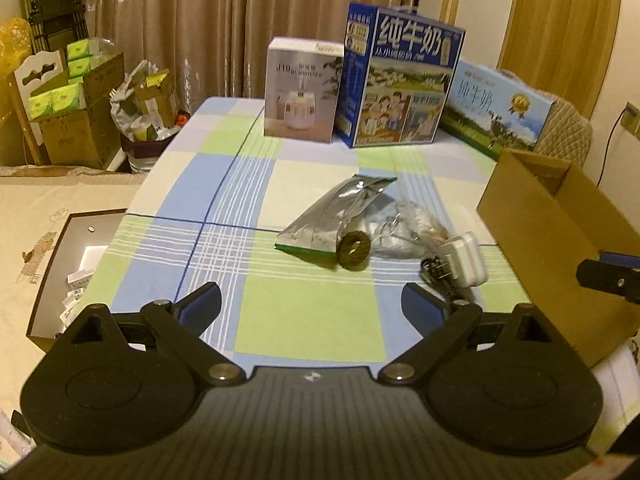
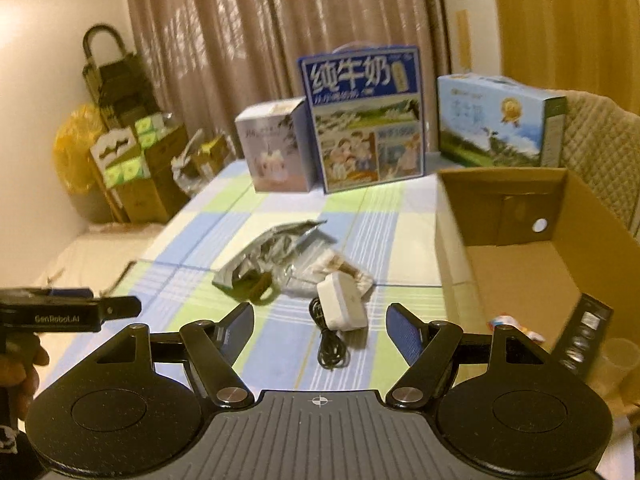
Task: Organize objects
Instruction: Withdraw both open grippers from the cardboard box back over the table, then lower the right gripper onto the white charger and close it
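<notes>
Checked blue-and-green bench is holding a small white plastic charger, sitting just ahead of the right gripper, jaws wide apart. It is looking light, hard and smooth; pinching its flat sides seems best.

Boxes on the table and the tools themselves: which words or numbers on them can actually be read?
"纯牛奶": tall blue milk carton, large title.
"1956": same carton, lower right panel.
"纯牛奶": pale blue milk box, faint.
"J10": white humidifier box; the smaller line is blurred.
"GenRobot.AI": left gripper, on its side.
Everything else is too small.
</notes>
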`<action>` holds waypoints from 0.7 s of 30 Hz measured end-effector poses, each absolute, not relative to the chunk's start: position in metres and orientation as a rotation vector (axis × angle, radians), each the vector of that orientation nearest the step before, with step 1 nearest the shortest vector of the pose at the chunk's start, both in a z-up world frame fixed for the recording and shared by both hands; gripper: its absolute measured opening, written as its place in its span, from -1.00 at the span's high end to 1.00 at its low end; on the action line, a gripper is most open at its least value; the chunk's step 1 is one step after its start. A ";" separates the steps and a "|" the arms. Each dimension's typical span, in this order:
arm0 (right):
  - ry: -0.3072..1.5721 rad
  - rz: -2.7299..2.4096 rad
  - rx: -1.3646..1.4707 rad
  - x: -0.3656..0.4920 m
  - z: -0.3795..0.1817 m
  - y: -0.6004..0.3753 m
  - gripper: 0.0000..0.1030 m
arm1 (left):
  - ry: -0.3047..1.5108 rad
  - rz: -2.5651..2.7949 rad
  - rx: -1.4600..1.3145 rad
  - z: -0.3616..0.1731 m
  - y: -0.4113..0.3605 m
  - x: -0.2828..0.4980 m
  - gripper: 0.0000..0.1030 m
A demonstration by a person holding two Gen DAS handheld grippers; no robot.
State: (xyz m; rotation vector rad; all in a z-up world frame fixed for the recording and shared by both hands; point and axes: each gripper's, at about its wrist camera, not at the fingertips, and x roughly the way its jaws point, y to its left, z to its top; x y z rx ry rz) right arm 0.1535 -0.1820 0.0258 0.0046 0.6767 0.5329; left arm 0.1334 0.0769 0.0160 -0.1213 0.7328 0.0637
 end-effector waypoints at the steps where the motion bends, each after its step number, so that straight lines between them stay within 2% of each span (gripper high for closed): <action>1: 0.684 0.533 -0.009 0.159 0.019 -0.177 -0.38 | 0.739 0.061 -0.119 0.011 0.077 0.139 -0.84; 11: 0.734 0.537 -0.157 0.214 -0.043 -0.145 -0.36 | 0.770 0.030 -0.111 -0.036 0.076 0.195 -0.84; 18: 0.757 0.573 -0.259 0.247 -0.074 -0.123 -0.16 | 0.802 -0.006 -0.135 -0.054 0.073 0.219 -0.84; 21: 0.782 0.570 -0.262 0.261 -0.083 -0.119 -0.01 | 0.805 -0.010 -0.124 -0.057 0.071 0.224 -0.84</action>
